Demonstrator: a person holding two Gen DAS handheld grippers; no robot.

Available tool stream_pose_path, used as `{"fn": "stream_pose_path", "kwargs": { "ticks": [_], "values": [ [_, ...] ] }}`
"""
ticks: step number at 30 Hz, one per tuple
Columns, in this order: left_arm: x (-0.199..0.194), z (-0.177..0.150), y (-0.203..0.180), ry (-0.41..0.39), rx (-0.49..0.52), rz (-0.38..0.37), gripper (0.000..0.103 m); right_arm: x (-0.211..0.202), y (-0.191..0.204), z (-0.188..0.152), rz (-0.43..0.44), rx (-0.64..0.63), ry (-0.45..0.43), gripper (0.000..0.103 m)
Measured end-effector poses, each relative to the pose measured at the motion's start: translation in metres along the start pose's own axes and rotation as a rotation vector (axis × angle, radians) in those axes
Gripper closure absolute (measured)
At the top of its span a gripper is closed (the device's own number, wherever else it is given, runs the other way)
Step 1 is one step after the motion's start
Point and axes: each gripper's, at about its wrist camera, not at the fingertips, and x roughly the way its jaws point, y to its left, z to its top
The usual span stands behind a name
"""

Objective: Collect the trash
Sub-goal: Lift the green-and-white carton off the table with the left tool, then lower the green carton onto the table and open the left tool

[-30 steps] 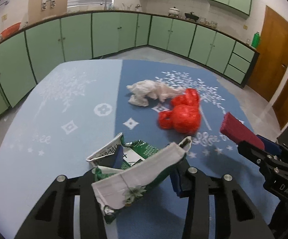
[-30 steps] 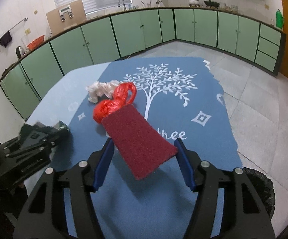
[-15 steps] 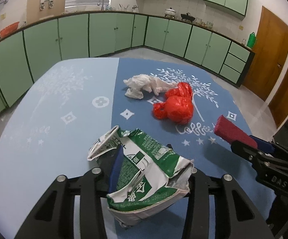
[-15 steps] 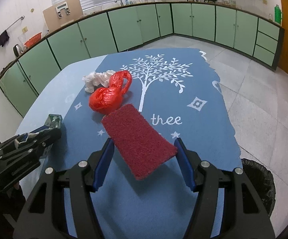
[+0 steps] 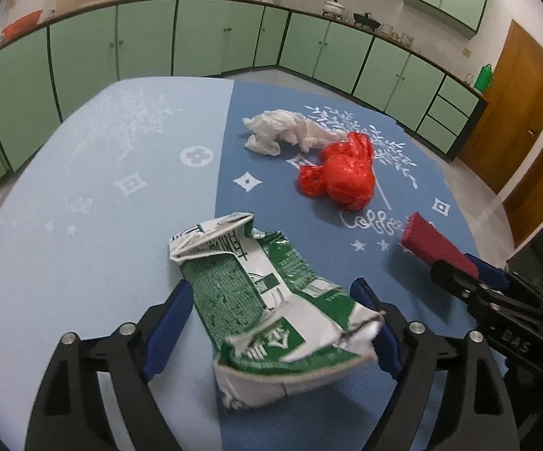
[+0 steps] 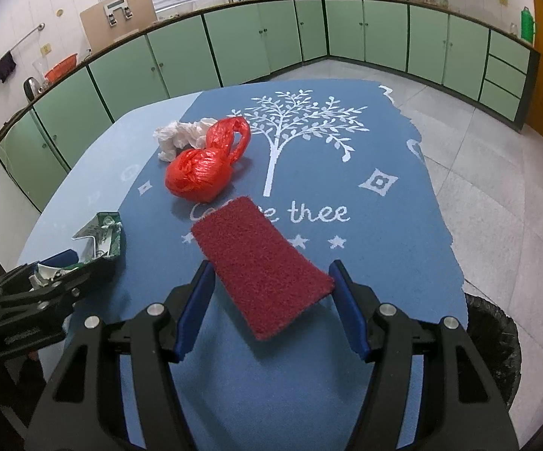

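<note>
My left gripper (image 5: 271, 323) is shut on a crushed green and white carton (image 5: 267, 300) and holds it above the table's near edge. My right gripper (image 6: 269, 300) is shut on a dark red scouring pad (image 6: 260, 267), held above the blue cloth. A red plastic bag (image 5: 343, 176) and a crumpled white plastic bag (image 5: 286, 131) lie together mid-table; both also show in the right wrist view, the red bag (image 6: 204, 165) in front of the white bag (image 6: 177, 137). The left gripper with the carton (image 6: 100, 236) shows at left there.
The table has a two-tone blue cloth (image 6: 376, 233) with a white tree print. A black-lined trash bin (image 6: 493, 342) stands on the floor beside the table's right edge. Green kitchen cabinets (image 5: 196, 37) run along the walls, and a brown door (image 5: 512, 101) is at right.
The carton has turned in my left gripper, its printed face now up. Both grippers have lifted and drawn back a little with their loads. The bags have not moved.
</note>
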Motion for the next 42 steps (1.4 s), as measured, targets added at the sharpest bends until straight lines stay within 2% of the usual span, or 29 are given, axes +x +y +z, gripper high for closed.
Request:
{"fn": "stream_pose_path", "kwargs": {
  "ticks": [5, 7, 8, 12, 20, 23, 26, 33, 42],
  "values": [
    [-0.002, -0.008, -0.008, -0.004, 0.031, 0.007, 0.02, 0.002, 0.0, -0.003, 0.0, 0.001, 0.008, 0.042],
    [-0.002, -0.01, -0.011, -0.006, 0.045, -0.001, 0.038, 0.001, 0.0, -0.003, -0.001, -0.003, 0.006, 0.042],
    [-0.003, -0.011, -0.012, -0.009, 0.052, 0.004, 0.04, 0.0, 0.0, -0.003, -0.002, -0.004, 0.005, 0.042],
    [-0.01, -0.01, -0.015, -0.041, 0.057, 0.003, 0.044, -0.002, -0.003, -0.003, -0.005, 0.002, 0.002, 0.042],
    [-0.012, -0.018, -0.017, -0.037, 0.079, -0.001, 0.045, 0.0, -0.001, -0.006, -0.007, -0.009, 0.018, 0.042],
    [-0.012, -0.02, -0.018, -0.023, 0.092, -0.01, 0.042, 0.002, -0.002, -0.009, -0.007, -0.004, 0.028, 0.042],
    [-0.011, -0.022, -0.014, 0.011, 0.051, -0.037, 0.025, 0.003, -0.004, -0.01, -0.009, 0.001, 0.04, 0.041],
    [-0.022, -0.025, -0.011, -0.015, 0.02, -0.003, 0.018, -0.001, -0.003, -0.011, -0.011, -0.005, 0.03, 0.041],
    [-0.033, -0.016, 0.001, -0.022, -0.053, 0.002, 0.017, -0.005, -0.003, -0.009, -0.01, -0.006, 0.022, 0.041]
  ]
}}
